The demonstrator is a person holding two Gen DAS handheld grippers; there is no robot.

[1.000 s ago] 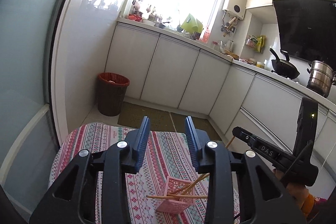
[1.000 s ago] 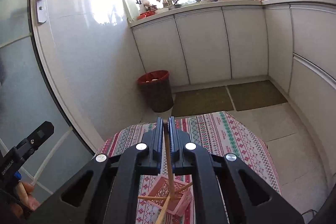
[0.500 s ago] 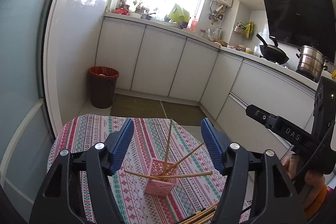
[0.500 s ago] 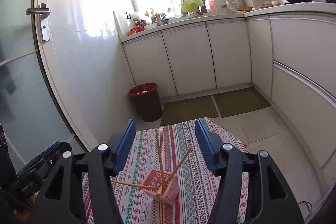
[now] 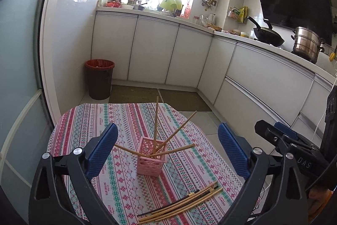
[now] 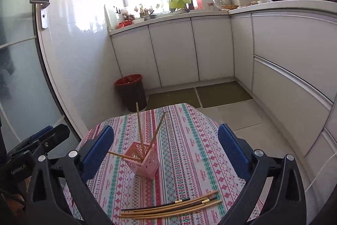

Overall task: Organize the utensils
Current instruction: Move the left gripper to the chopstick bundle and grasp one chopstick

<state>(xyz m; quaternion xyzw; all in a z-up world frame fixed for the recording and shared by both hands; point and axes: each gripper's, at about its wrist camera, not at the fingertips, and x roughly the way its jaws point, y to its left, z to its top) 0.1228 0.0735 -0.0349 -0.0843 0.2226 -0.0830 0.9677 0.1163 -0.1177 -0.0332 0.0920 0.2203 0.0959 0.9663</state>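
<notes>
At the far left of the right wrist view, the left gripper (image 6: 42, 136) is cut off by the frame edge; "GenRobot.AI" is read on its body. The left gripper (image 5: 168, 151) has just been opening, and its jaws are spread wide with nothing clamped. The tablecloth (image 5: 126, 187) on the desk carries small print that is too fine to be read reliably. The pink holder (image 5: 152, 158) stands at the middle of the desk, with four chopsticks (image 5: 155, 119) leaning out of it. Loose chopsticks (image 5: 183, 202) lie near its right, their near ends hidden behind a gripper arm. The right gripper (image 6: 166, 151) has also just been opening and is held wide and empty; "DAS" is seen on its body in the left wrist view.
</notes>
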